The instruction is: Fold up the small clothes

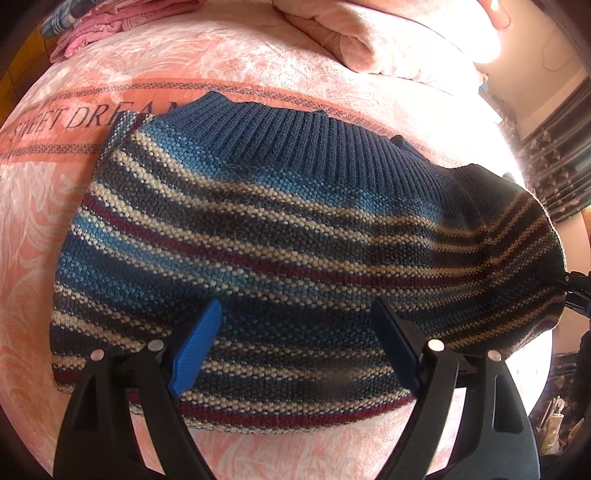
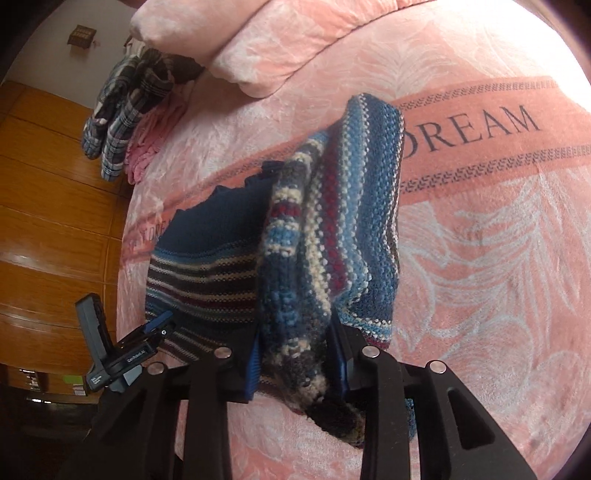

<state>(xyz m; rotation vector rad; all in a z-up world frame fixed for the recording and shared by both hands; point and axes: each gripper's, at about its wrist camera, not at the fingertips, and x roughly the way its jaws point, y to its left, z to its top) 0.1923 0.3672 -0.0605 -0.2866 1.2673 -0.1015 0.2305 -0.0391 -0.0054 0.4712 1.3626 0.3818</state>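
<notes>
A small knitted sweater [image 1: 258, 229], striped in blue, cream and dark red with a navy ribbed collar, lies on the pink bedspread [image 1: 110, 66]. My left gripper [image 1: 295, 347] is open just above the sweater's lower part, its blue pads wide apart with nothing between them. The sweater's right side is lifted and bunched. My right gripper [image 2: 297, 365] is shut on that bunched fold of the sweater [image 2: 317, 258], which hangs up off the bed. The right gripper [image 1: 576, 291] shows at the far right edge of the left wrist view. The left gripper [image 2: 157, 326] appears at the sweater's near-left edge.
A pile of pink and plaid clothes [image 1: 92, 22] lies at the bed's far left corner. A rolled pink quilt [image 1: 369, 40] sits at the back. A wooden wardrobe [image 2: 44, 192] stands beyond the bed edge, and a curtain [image 1: 554, 158] hangs at the right.
</notes>
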